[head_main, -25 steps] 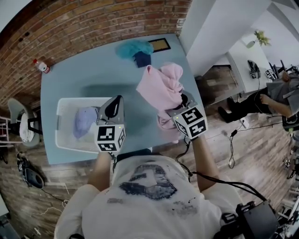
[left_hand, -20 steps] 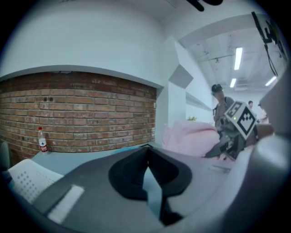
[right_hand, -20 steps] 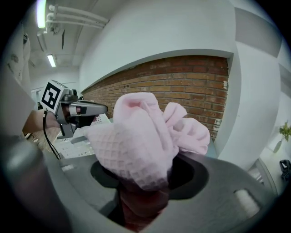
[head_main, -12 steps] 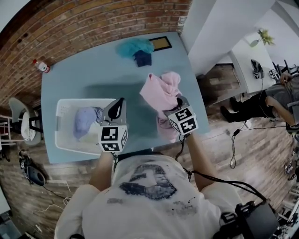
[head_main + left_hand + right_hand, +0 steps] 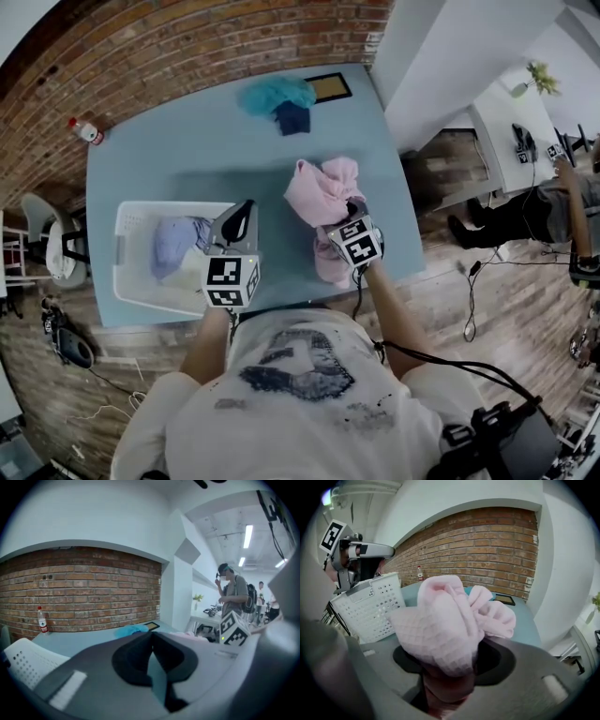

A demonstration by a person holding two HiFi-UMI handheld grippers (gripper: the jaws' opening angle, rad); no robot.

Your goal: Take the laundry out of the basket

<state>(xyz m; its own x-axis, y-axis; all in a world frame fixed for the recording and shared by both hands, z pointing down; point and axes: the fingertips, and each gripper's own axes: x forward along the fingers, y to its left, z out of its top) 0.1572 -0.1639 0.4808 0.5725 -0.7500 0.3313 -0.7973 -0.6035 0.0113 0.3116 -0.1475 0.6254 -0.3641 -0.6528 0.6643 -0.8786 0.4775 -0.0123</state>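
Note:
A white laundry basket point(image 5: 129, 270) stands on the left of the light blue table point(image 5: 187, 159), with a lavender cloth point(image 5: 172, 244) inside it. My left gripper point(image 5: 244, 211) hovers at the basket's right end; its jaws meet and hold nothing point(image 5: 151, 638). My right gripper point(image 5: 349, 214) is shut on a pink waffle towel point(image 5: 323, 186), which bunches up over the jaws point(image 5: 450, 667) and spills onto the table near its right front corner. In the right gripper view the basket point(image 5: 370, 604) stands to the left of the pink towel point(image 5: 450, 620).
A teal cloth point(image 5: 275, 93) and a dark blue cloth point(image 5: 292, 117) lie at the table's far side beside a framed tablet point(image 5: 330, 87). A bottle point(image 5: 91, 131) stands at the far left corner. A brick wall runs behind; a chair point(image 5: 47, 248) stands left, people's desks to the right.
My right gripper has sunk toward the table with the pink towel, which now bunches lower and rests on the tabletop. The left gripper has dipped slightly beside the basket.

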